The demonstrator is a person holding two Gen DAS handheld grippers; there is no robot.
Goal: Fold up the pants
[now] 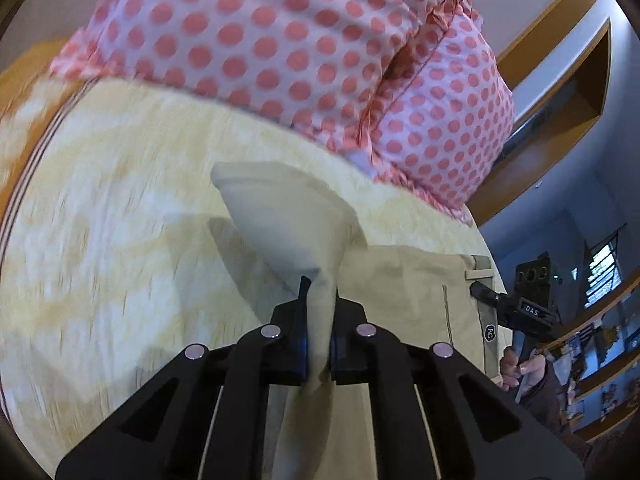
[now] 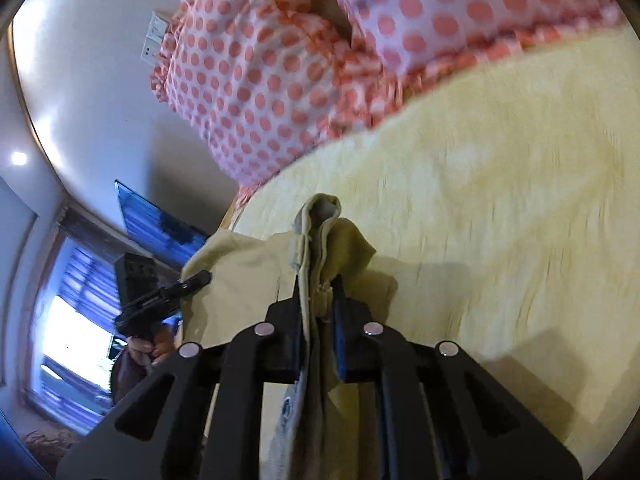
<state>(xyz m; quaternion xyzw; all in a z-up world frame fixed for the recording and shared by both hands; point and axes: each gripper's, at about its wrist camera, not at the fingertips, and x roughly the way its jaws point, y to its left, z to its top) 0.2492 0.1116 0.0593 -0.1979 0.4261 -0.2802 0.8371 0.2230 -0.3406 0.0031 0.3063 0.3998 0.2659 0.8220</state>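
Observation:
Beige pants (image 1: 404, 292) lie on a yellow bedspread (image 1: 120, 200). My left gripper (image 1: 319, 292) is shut on a lifted fold of the pants (image 1: 288, 224), which fans out above the jaws. The right gripper (image 1: 486, 292) shows at the right by the waistband and belt loop. In the right wrist view my right gripper (image 2: 318, 292) is shut on a bunched waistband edge of the pants (image 2: 320, 220), held above the bedspread (image 2: 500, 220). The left gripper (image 2: 192, 282) shows at the left, over the pants' far side.
Two pink pillows with red polka dots (image 1: 280, 40) lie at the head of the bed, also in the right wrist view (image 2: 300, 80). A wooden headboard and shelves (image 1: 560, 80) are at the right. A window (image 2: 72, 320) is beyond the bed edge.

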